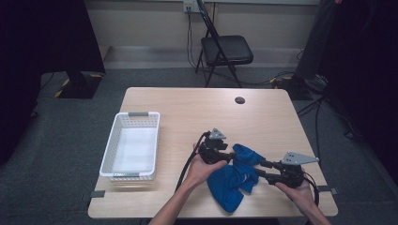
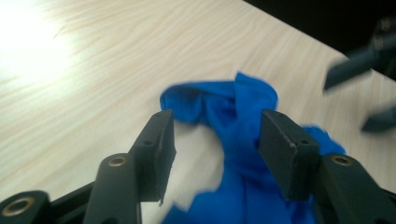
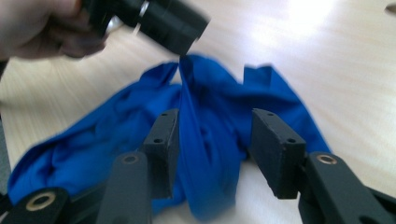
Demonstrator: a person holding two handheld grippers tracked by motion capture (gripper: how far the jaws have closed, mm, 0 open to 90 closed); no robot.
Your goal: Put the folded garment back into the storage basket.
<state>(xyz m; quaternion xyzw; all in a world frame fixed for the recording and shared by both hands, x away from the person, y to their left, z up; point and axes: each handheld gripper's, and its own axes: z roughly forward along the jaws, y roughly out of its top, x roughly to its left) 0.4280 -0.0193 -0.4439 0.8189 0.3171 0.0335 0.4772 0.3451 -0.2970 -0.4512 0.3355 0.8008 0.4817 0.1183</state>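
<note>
On the table (image 1: 187, 112), blue cloth (image 1: 234, 176) lies between both open jaws.

A black folding chair (image 1: 224, 49) stands on grey carpet (image 1: 70, 131) by the pale far wall (image 1: 263, 23), beyond the wooden table (image 1: 187, 108).

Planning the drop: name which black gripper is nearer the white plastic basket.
The left gripper: it sits between the white plastic basket and the crumpled blue cloth; the right gripper is on the cloth's far side.
</note>
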